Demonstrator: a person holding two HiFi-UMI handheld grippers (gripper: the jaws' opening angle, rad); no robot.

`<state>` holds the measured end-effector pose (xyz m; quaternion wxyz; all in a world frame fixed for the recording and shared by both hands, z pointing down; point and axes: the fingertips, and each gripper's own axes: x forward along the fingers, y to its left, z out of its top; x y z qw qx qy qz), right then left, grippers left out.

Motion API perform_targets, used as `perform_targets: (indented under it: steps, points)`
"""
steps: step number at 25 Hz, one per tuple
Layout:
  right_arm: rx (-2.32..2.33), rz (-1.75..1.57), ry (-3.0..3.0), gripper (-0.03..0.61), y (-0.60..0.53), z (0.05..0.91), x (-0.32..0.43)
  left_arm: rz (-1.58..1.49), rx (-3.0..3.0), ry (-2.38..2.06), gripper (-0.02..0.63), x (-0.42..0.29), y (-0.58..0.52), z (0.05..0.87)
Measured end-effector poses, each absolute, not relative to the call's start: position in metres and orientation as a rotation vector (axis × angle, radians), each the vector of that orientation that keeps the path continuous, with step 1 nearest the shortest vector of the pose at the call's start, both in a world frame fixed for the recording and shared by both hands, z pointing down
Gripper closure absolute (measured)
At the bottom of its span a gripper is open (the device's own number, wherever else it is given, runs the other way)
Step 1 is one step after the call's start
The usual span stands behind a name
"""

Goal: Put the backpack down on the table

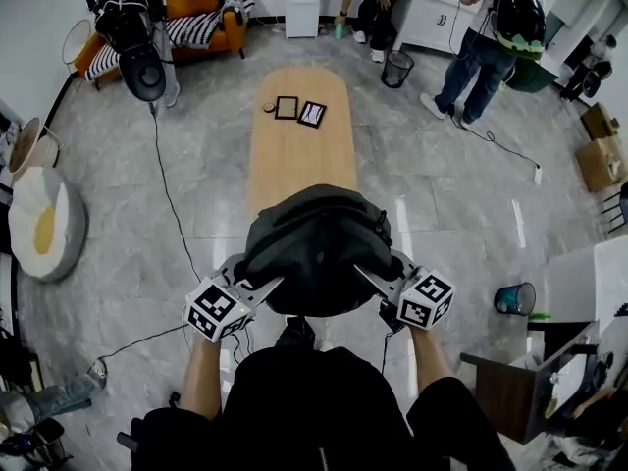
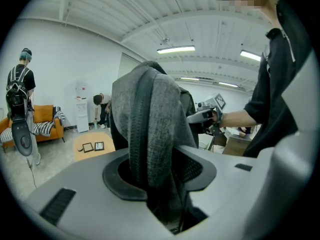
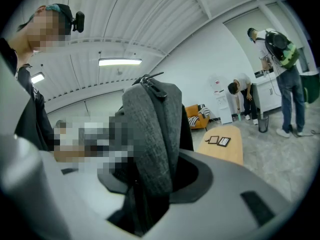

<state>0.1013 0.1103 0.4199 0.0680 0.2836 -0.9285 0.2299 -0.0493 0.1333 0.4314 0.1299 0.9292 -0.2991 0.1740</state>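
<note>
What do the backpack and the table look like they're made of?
Backpack: probably woven fabric, dark grey, matte; a heathered weave and a zipper show in the gripper views. Table: light wood or wood veneer, smooth tan top; which one, I cannot tell.

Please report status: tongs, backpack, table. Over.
Both shut on backpack: left tongs, right tongs. Backpack held up at near end of table, not down. Frames at far end, not in the way.

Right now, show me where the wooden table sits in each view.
Head view: wooden table upper centre, beyond the backpack.
Left gripper view: it lies lower left, left of the backpack.
Right gripper view: it lies right of centre.
Shared landmark: the orange sofa.
</note>
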Motion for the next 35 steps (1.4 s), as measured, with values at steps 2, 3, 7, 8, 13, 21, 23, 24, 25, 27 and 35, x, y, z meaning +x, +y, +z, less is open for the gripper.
perform_targets:
  steps: [2, 3, 7, 8, 13, 21, 23, 24, 25, 27, 35]
  points:
    - [0.86, 0.691, -2.795, 0.416, 0.102, 0.419, 0.096, 0.505, 2.704, -0.862, 0.449, -0.054, 0.124, 0.431]
    - [0.862, 0.689, -2.794, 0.416, 0.097, 0.419, 0.093, 0.504, 2.707, -0.859, 0.449, -0.057, 0.119, 0.43]
    - [0.872, 0.691, -2.787, 0.416, 0.084, 0.42, 0.083, 0.505, 2.712, -0.85, 0.449, -0.068, 0.104, 0.432]
    - [0.876, 0.693, -2.786, 0.416, 0.081, 0.422, 0.08, 0.507, 2.713, -0.848, 0.449, -0.07, 0.101, 0.433]
    - [0.899, 0.701, -2.783, 0.416, 0.071, 0.424, 0.069, 0.522, 2.723, -0.835, 0.449, -0.083, 0.088, 0.433]
    - [0.927, 0.697, -2.78, 0.416, 0.072, 0.427, 0.071, 0.531, 2.737, -0.816, 0.449, -0.081, 0.087, 0.436]
    - [0.927, 0.701, -2.778, 0.416, 0.075, 0.43, 0.075, 0.53, 2.735, -0.815, 0.449, -0.076, 0.089, 0.438]
    - [0.925, 0.705, -2.776, 0.416, 0.076, 0.431, 0.078, 0.53, 2.733, -0.814, 0.449, -0.074, 0.09, 0.44]
    - [0.921, 0.71, -2.774, 0.416, 0.076, 0.433, 0.08, 0.532, 2.73, -0.814, 0.449, -0.072, 0.09, 0.441]
    - [0.912, 0.723, -2.768, 0.416, 0.07, 0.436, 0.081, 0.535, 2.721, -0.814, 0.449, -0.071, 0.085, 0.444]
    - [0.869, 0.739, -2.765, 0.416, 0.012, 0.438, 0.07, 0.532, 2.683, -0.839, 0.449, -0.081, 0.032, 0.446]
